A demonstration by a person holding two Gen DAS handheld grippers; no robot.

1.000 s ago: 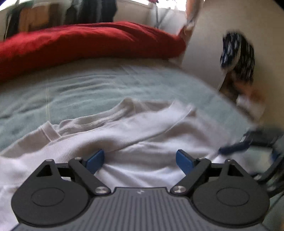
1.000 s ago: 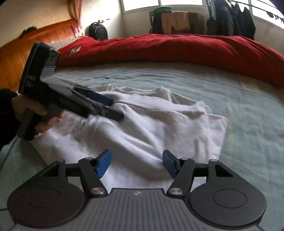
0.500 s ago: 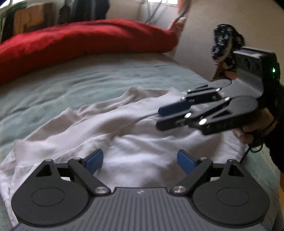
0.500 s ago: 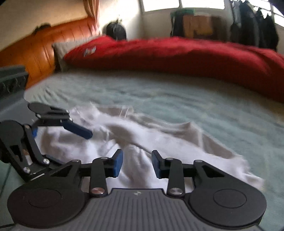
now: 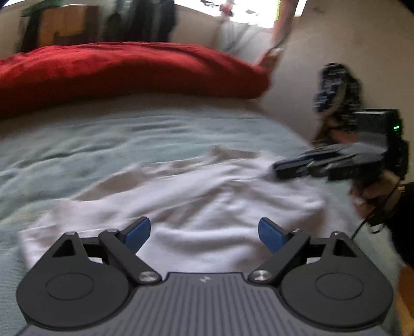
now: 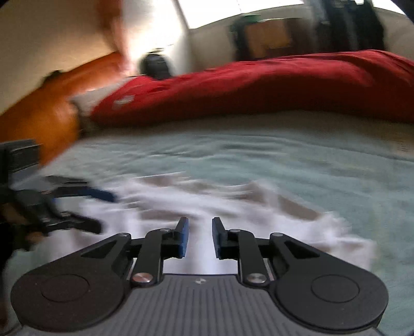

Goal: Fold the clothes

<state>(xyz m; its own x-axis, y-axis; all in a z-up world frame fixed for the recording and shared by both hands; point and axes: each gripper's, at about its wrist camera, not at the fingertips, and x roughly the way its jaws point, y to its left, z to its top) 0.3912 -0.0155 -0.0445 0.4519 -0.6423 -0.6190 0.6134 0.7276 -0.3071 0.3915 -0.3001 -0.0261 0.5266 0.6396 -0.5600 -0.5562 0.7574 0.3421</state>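
The right gripper had its blue pads pulled in close, just been closing, with a narrow gap left between them. Nothing looked pinched in there as far as I could see, only the white shirt showing through the gap underneath. From the left wrist view the same tool poked in from the right side, blurry, with the person's hand wrapped round its handle. A little green light glowed on the camera block on top of it.

The left gripper was the opposite, jaws spread wide and released, hanging over the near part of the shirt with nothing between them. In the right wrist view it came in from the left edge, pads apart too.

The shirt itself lay rumpled and spread out on the pale green bedspread, toward the near edge of the bed, sitting under both tools.

No containers anywhere, and no writing sharp enough to read, everything was pretty smeared.

Further back, a big red duvet was bunched along the far side of the bed. An orange-brown headboard ran along the left end, a dark bag sat behind it, and dark clothes hung near bright windows.
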